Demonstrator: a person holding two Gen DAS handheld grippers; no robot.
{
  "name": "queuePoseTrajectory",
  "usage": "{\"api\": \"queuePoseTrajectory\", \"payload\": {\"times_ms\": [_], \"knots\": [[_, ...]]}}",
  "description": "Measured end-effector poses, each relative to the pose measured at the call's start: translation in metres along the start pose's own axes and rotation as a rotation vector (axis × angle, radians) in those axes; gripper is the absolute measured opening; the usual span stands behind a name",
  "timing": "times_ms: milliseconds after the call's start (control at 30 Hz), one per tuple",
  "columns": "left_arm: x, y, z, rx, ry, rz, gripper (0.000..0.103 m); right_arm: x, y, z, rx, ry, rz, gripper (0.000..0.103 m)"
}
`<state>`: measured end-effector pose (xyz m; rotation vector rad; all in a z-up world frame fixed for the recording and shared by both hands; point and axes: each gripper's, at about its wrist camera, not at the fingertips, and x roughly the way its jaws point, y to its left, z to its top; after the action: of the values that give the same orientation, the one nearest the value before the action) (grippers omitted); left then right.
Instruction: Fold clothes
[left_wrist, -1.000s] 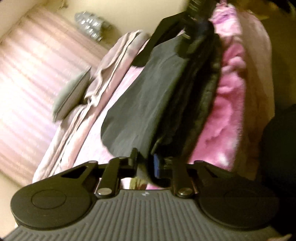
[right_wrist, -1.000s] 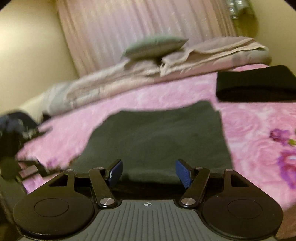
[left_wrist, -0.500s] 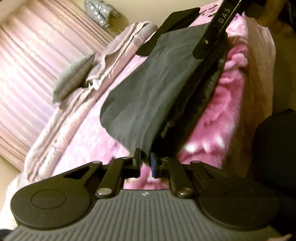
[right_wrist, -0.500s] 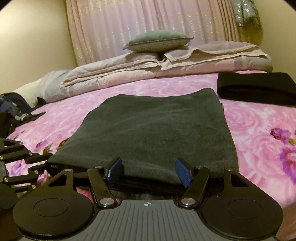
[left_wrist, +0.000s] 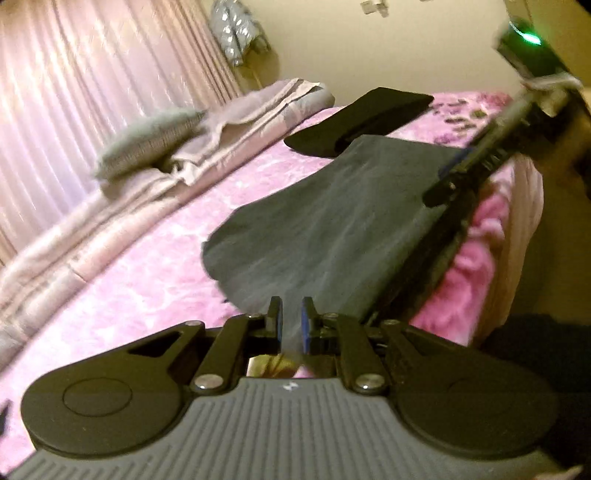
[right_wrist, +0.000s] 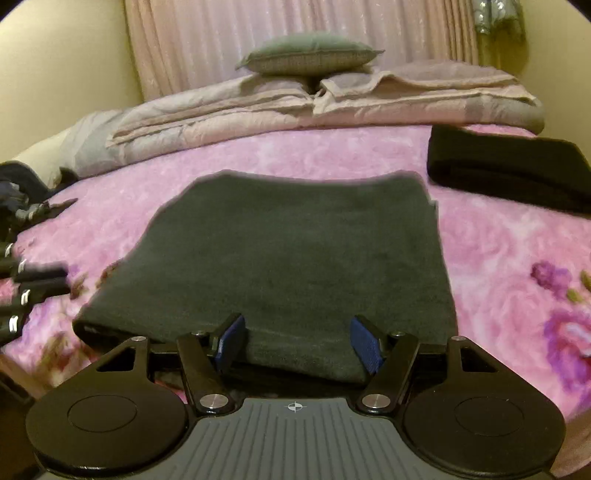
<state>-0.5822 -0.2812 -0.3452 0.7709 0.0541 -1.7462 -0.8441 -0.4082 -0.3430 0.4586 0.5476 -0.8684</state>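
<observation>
Covering the bed: a pink flowered blanket (right_wrist: 498, 236) fills most of both views.
Bedding: a pale folded quilt (right_wrist: 258, 114) lies along the far side of the blanket, in front of pink curtains (right_wrist: 295, 26).
Dark grey garment: this cloth (right_wrist: 295, 251) lies spread flat on the blanket in the middle of the right wrist view, folded, its near edge at the bed's edge and its far edge towards the quilt.
Black folded garment: it (right_wrist: 509, 173) rests on the blanket to the right of the grey one, near it but apart.
Cushion: a grey-green one (right_wrist: 310, 55) sits on top of the quilt.
Right gripper: it (right_wrist: 297, 341) stands wide open at the near edge of the grey garment, blue pads on either side of the fold; the pads do not press the cloth.
Left gripper: it (left_wrist: 291, 325) has its jaws nearly together, pinching a thin corner of the grey garment (left_wrist: 332, 229), which stretches taut and lifted from the pads across the blanket.
</observation>
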Motion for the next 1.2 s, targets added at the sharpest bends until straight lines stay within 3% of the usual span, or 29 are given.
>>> {"api": "queuePoseTrajectory", "payload": {"times_ms": [133,267,400,567,700,767,800,867,933,1033,1100,1200], "knots": [[0.020,-0.002,0.005,-0.068,0.055,-0.087,0.007,-0.004,0.006,0.021,-0.001,-0.004,0.027,0.067],[0.021,-0.009,-0.003,-0.085,0.063,-0.064,0.005,0.020,0.037,0.053,-0.147,0.030,0.129,0.067],[0.017,-0.019,-0.009,-0.084,0.049,-0.020,0.000,0.081,0.072,0.081,-0.295,0.115,0.220,0.067],[0.020,-0.034,-0.014,-0.063,0.023,0.036,0.000,0.164,0.109,0.097,-0.447,0.238,0.212,0.067],[0.021,-0.035,-0.019,-0.079,0.009,0.043,0.000,0.199,0.123,0.105,-0.503,0.240,0.184,0.067],[0.022,-0.034,-0.019,-0.077,0.009,0.040,0.000,0.210,0.127,0.105,-0.528,0.236,0.180,0.072],[0.021,-0.034,-0.019,-0.075,0.010,0.036,0.000,0.212,0.126,0.104,-0.526,0.234,0.194,0.079],[0.019,-0.033,-0.018,-0.072,0.010,0.028,0.000,0.206,0.119,0.108,-0.494,0.223,0.231,0.079],[0.017,-0.032,-0.018,-0.076,0.011,0.021,0.000,0.185,0.104,0.119,-0.378,0.175,0.288,0.079],[0.014,-0.024,-0.015,-0.108,0.012,0.004,0.000,0.142,0.064,0.123,-0.229,0.069,0.273,0.079],[0.013,-0.016,-0.012,-0.147,0.015,-0.005,0.001,0.118,0.034,0.116,-0.167,0.020,0.196,0.079],[0.016,-0.011,-0.010,-0.165,0.034,-0.022,0.002,0.115,-0.020,0.095,-0.073,0.092,0.045,0.079]]}}
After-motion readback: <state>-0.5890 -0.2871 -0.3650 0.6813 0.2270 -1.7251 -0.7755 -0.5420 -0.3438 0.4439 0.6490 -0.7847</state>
